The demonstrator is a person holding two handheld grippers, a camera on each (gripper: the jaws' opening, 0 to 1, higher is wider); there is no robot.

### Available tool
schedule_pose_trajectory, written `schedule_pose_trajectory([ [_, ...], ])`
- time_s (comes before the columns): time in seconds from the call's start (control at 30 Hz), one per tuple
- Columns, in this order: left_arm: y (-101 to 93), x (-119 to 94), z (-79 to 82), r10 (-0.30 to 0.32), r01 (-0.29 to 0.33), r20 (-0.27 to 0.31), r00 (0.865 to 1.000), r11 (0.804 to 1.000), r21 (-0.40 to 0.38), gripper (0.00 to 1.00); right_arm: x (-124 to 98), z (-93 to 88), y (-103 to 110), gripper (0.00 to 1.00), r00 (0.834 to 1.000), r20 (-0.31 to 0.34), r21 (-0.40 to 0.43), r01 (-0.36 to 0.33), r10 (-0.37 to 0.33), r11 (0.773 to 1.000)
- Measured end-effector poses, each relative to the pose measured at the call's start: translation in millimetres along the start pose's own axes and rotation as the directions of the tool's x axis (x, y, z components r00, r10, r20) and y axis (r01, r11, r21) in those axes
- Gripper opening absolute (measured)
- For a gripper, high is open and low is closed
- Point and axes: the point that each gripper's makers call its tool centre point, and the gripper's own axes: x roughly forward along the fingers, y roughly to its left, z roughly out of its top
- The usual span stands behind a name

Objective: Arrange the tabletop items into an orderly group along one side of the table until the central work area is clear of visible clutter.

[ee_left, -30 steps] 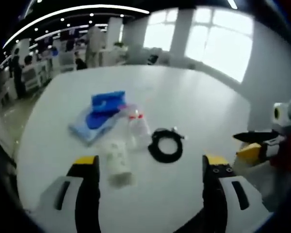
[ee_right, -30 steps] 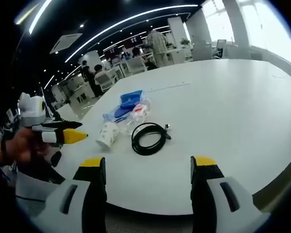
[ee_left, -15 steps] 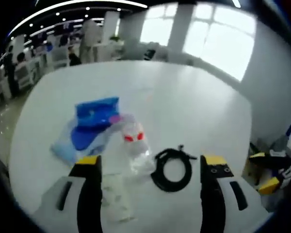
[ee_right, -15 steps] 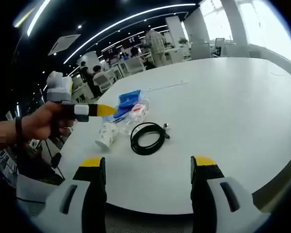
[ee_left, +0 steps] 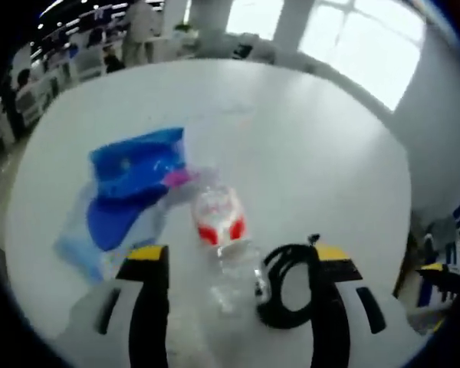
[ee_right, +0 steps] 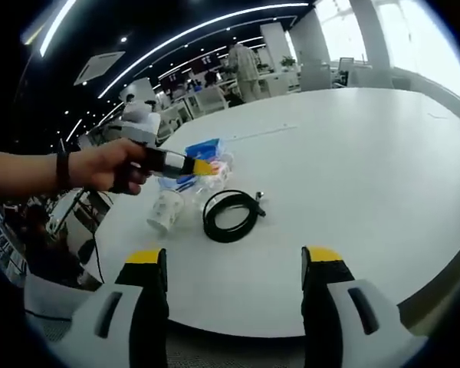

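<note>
On the round white table [ee_right: 353,146] lies a cluster: a blue packet [ee_left: 138,165] on a pale blue bag [ee_left: 80,241], a clear bottle with a red label [ee_left: 222,226], a black coiled cable [ee_left: 287,287] and a white paper cup [ee_right: 165,211] on its side. My left gripper [ee_left: 238,268] is open, low over the cluster, with the bottle lying between its jaws and the cable by the right jaw. In the right gripper view a hand holds the left gripper [ee_right: 203,166] above the bottle [ee_right: 215,180] and blue packet [ee_right: 203,149]. My right gripper [ee_right: 234,264] is open near the table's front edge, short of the cable [ee_right: 228,216].
The table's near edge [ee_right: 291,326] curves under the right gripper. Bare table surface stretches to the right and back of the cluster. Office desks, chairs and a standing person [ee_right: 248,69] are beyond the far side, with bright windows [ee_left: 368,38] behind.
The left gripper has moved forward and down over the cluster, so the bottle and cable now sit between its jaws and the cup has left its view. The right gripper has stayed put.
</note>
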Motion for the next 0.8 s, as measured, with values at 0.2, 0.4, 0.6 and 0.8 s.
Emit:
schedule_pose_trajectory([
  [0.2,6.4,19.3,10.8,0.013,-0.014,-0.036,0.999,1.000,-0.015,0.65,0.6,-1.2,-2.2,0.70,1.000,-0.007,0.007,0.008,-0.008,1.000],
  [0.4,3.5,32.8,6.7,-0.005,-0.002,-0.099,0.995,0.998,-0.067,0.60,1.4,-1.5,-3.6,0.70,1.000,-0.008,0.008,0.009,-0.009,1.000],
  [0.6,-5.9,42.2,-3.7,0.009,-0.019,-0.164,0.986,0.998,-0.056,0.53,2.1,-3.9,-3.6,0.70,1.000,-0.018,0.015,0.008,-0.008,1.000],
  [0.8,-0.8,48.2,-7.2,0.077,-0.078,-0.225,0.971,0.997,0.004,0.44,1.1,-4.4,-4.7,0.70,1.000,-0.019,0.022,0.009,-0.009,1.000],
])
